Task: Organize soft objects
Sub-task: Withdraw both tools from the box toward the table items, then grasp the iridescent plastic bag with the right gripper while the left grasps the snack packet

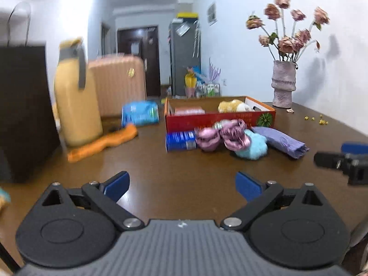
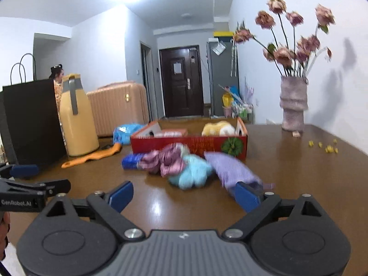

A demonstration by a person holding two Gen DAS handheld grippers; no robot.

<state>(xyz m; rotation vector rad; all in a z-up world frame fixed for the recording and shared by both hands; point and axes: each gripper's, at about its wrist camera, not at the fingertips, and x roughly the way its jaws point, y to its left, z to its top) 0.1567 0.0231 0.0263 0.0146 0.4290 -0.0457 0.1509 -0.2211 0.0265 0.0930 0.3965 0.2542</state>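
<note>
Hovering above the brown table [image 1: 184, 179], the left gripper [image 1: 182, 185] and right gripper [image 2: 185, 195] both spread wide, gripping nothing. Ahead, a pink scrunchie pile [image 2: 169, 161], blue fluffy ball [image 2: 191, 174] and purple pouch [image 2: 232, 171] lie huddled against the red box [image 2: 184, 143], where a yellow plush [image 2: 215, 127] sits.

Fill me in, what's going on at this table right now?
A person holds two tongs over a brown table, sorting soft items into a red box. The left tongs and right tongs are both open and empty. A yellow plush already sits in the box. In front of it, the pink fabric bundles, blue fluffy piece and purple roll lie on the table.
</note>
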